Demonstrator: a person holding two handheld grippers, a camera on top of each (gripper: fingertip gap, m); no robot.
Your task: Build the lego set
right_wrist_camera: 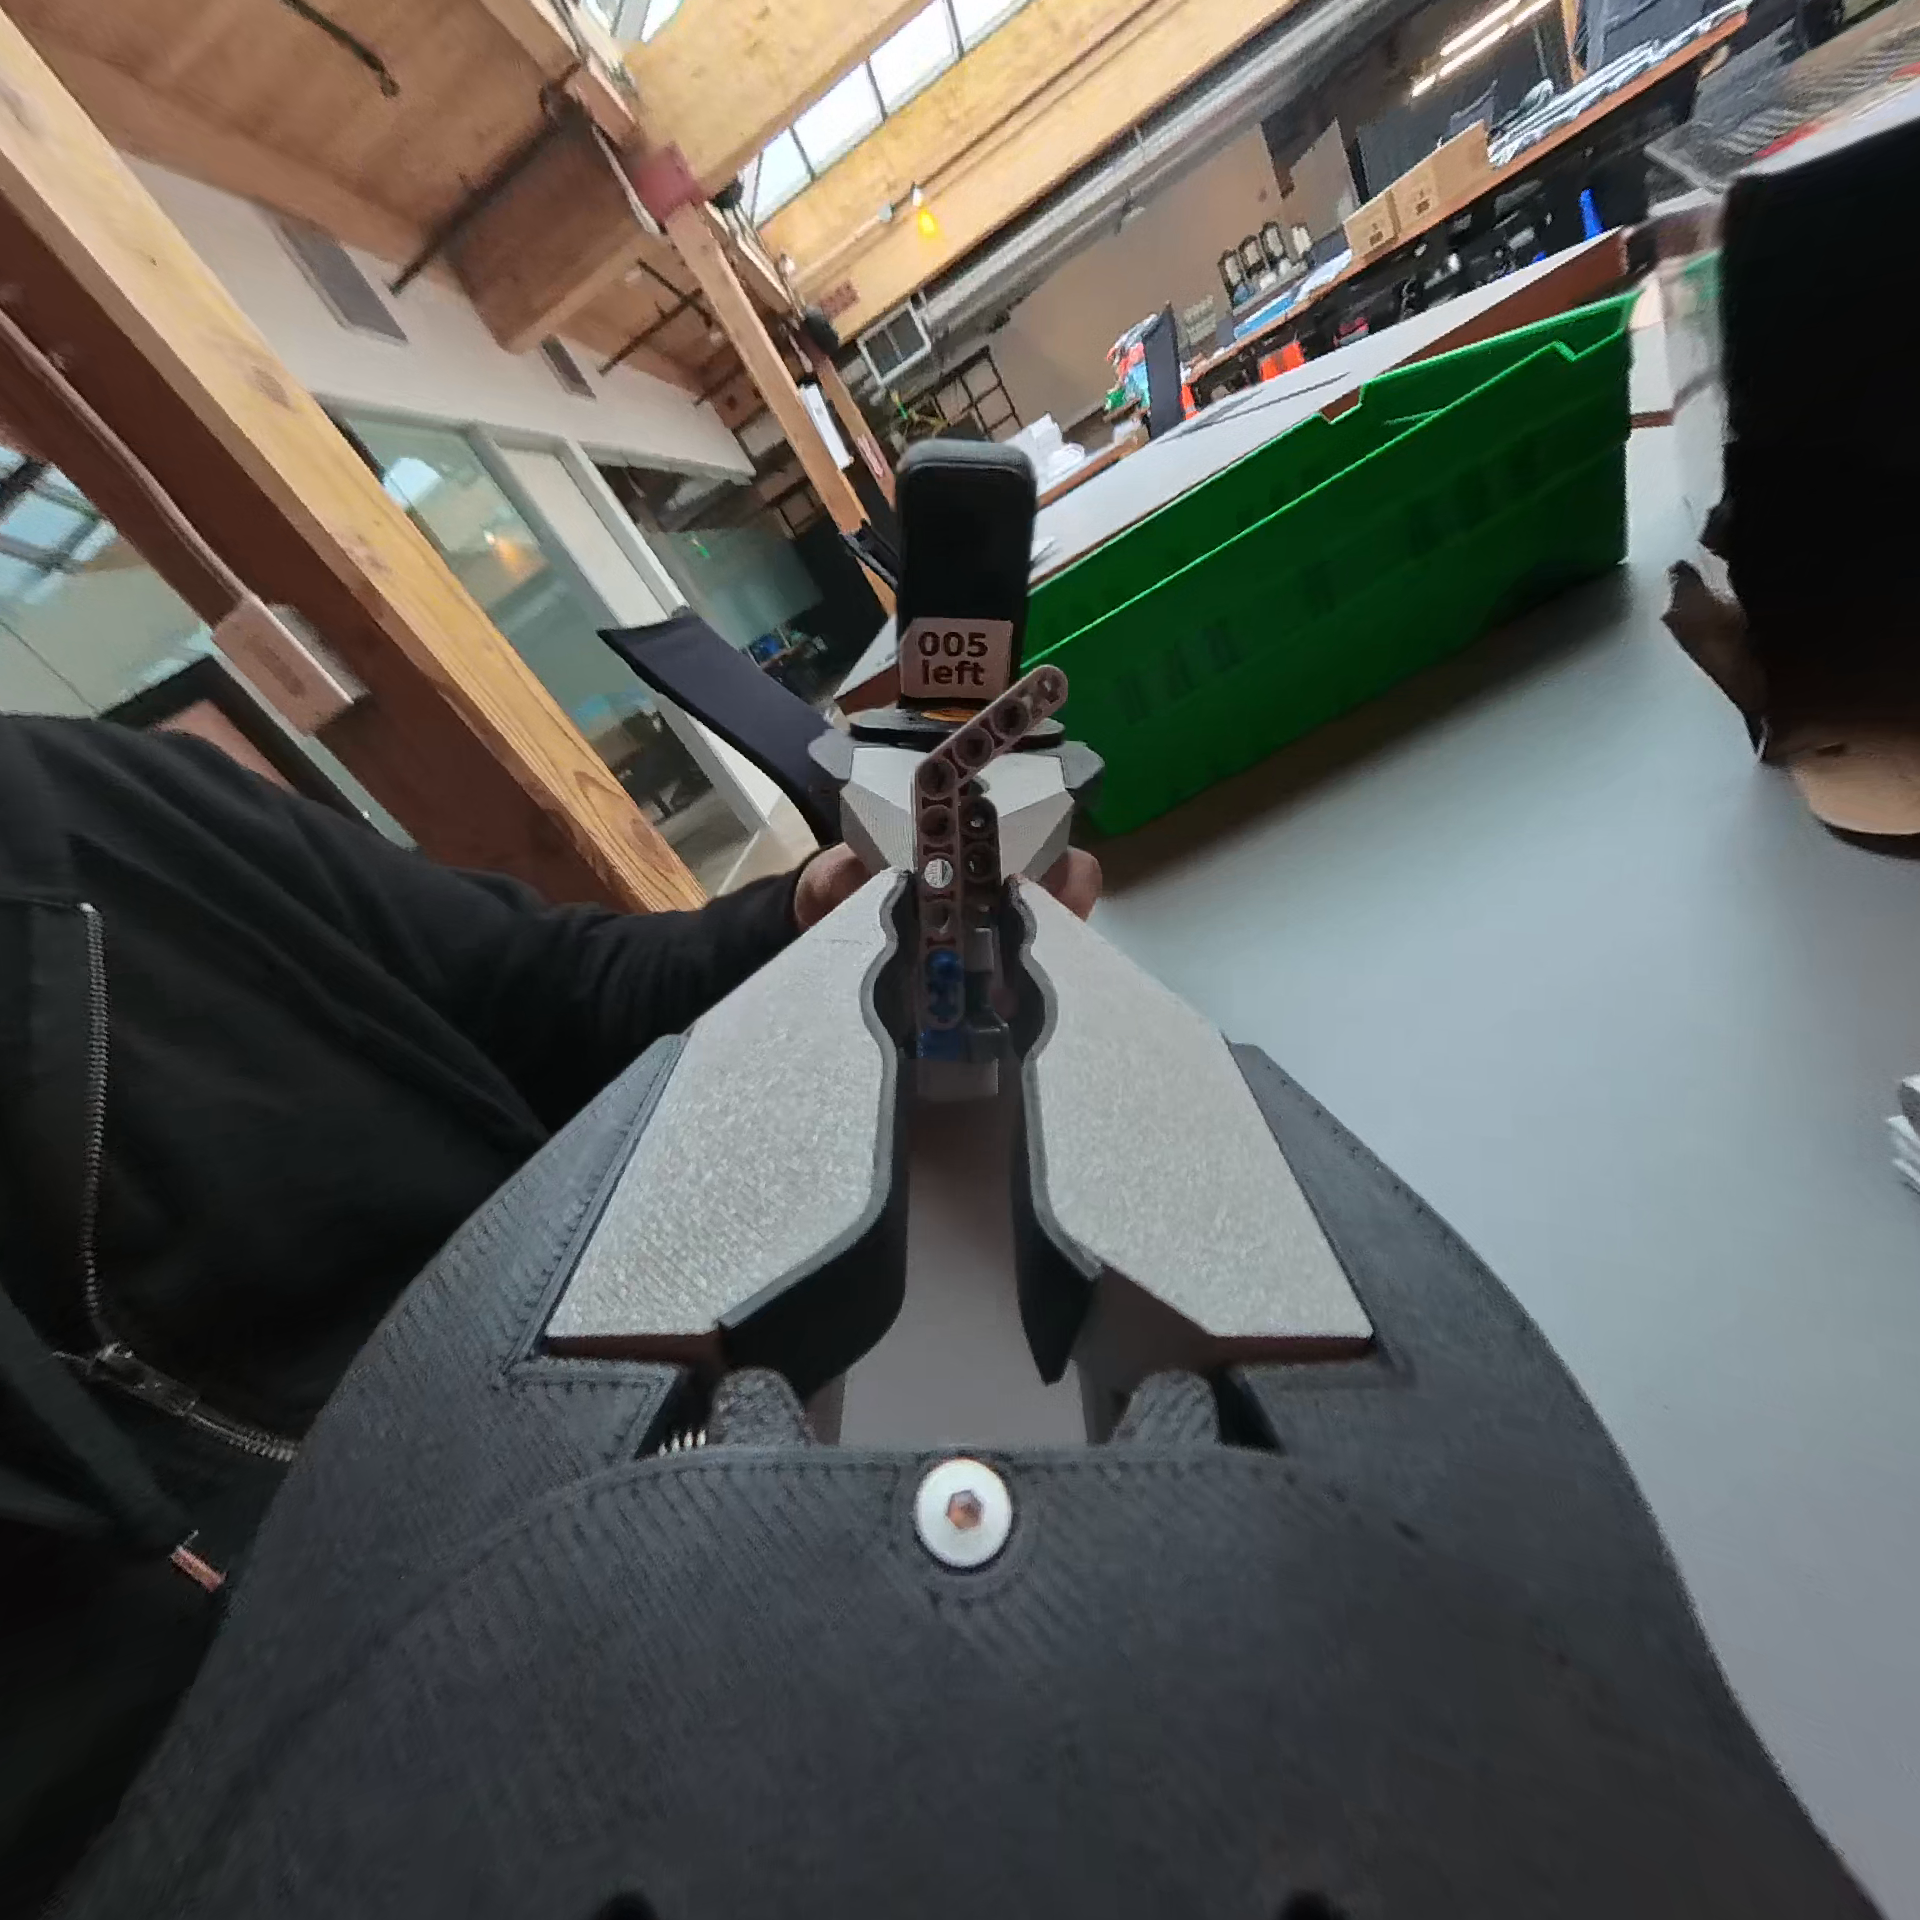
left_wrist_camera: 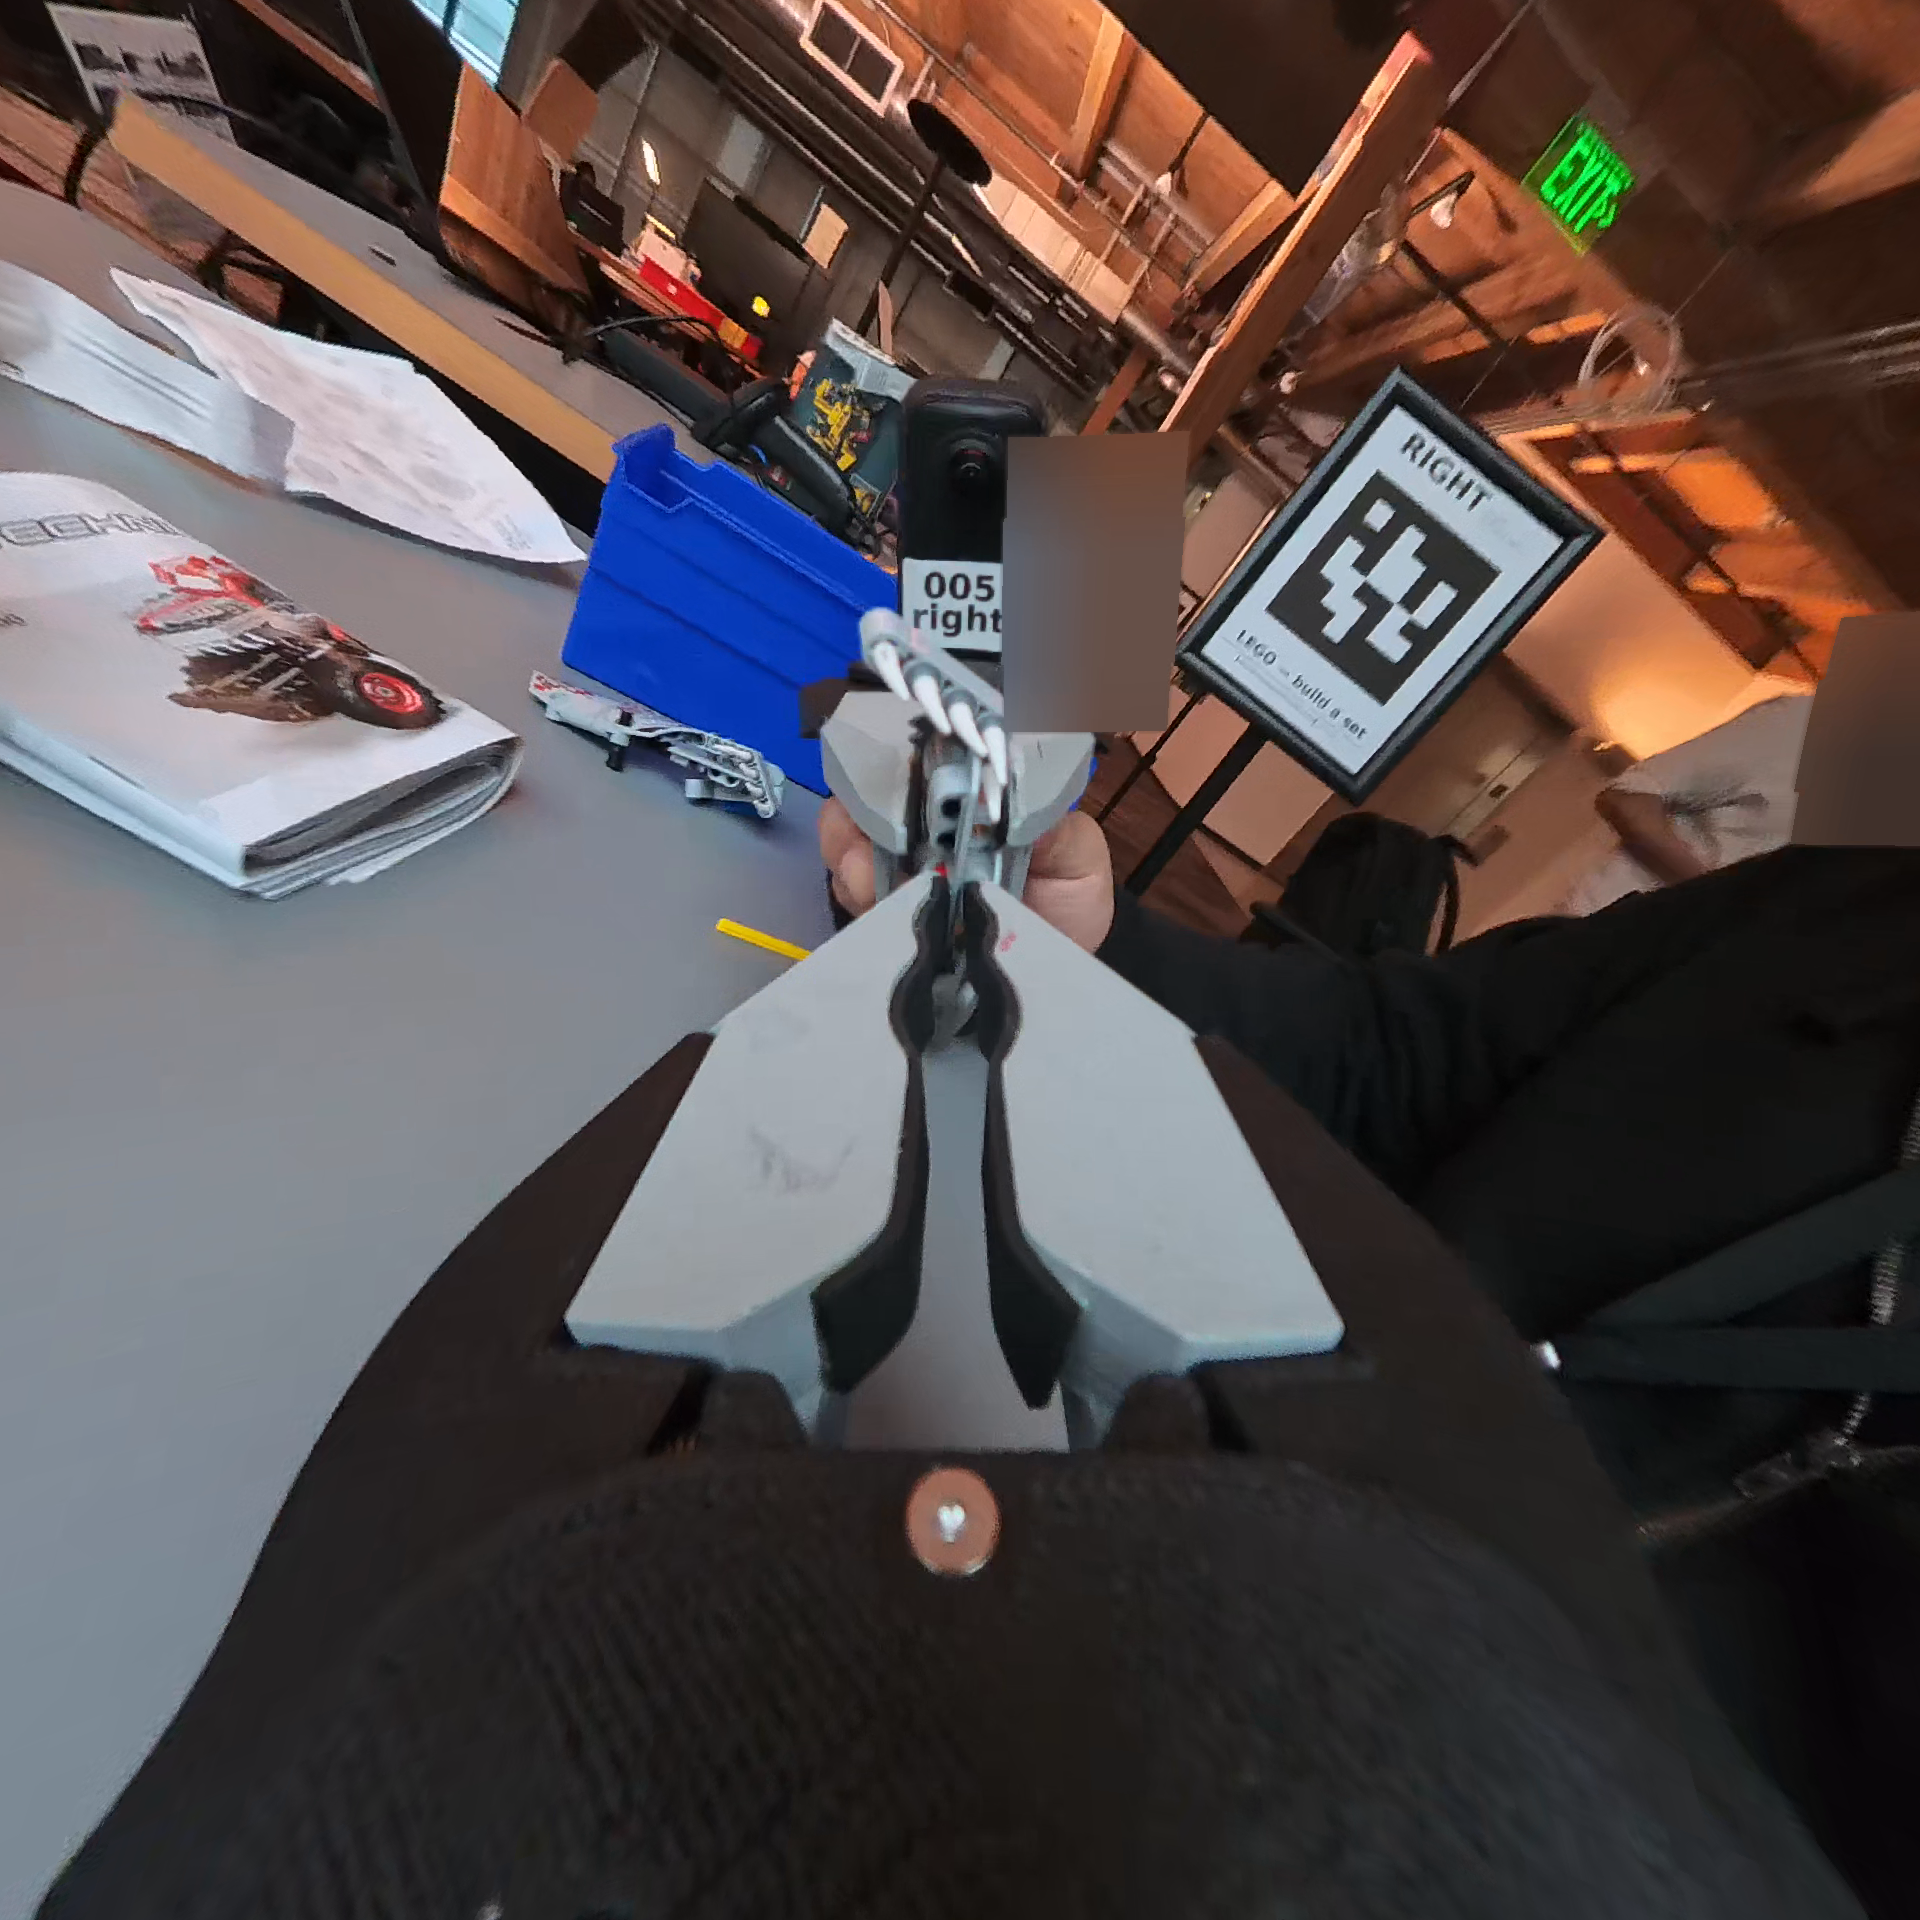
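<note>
**Both grippers meet on one lego piece above the table**

Left wrist view: the left gripper (left_wrist_camera: 954,935) has flat grey fingers (left_wrist_camera: 790,1174) with wavy black rubber edges, set in a ribbed black printed body. Its tips are pinched on the lower end of the lego assembly (left_wrist_camera: 948,727), a thin grey beam carrying a row of white, tapered claw-like prongs at the top. The right gripper (left_wrist_camera: 951,831) faces it and clasps the same part from the far side. It hangs in the air over the smooth grey table (left_wrist_camera: 260,1091). On the table lie a folded glossy booklet (left_wrist_camera: 249,686), loose sheets (left_wrist_camera: 343,426), a ridged blue bin (left_wrist_camera: 717,603), a small grey sub-build (left_wrist_camera: 665,743) and a yellow rod (left_wrist_camera: 762,938).

Right wrist view: the right gripper (right_wrist_camera: 961,935), its grey fingers (right_wrist_camera: 790,1164) grainy, grips the assembly (right_wrist_camera: 961,821), here a bent, holed brownish-grey beam with blue pins low down. The left gripper (right_wrist_camera: 961,862) holds it opposite. A green ribbed bin (right_wrist_camera: 1351,582) sits on the table (right_wrist_camera: 1455,1039) behind
</note>
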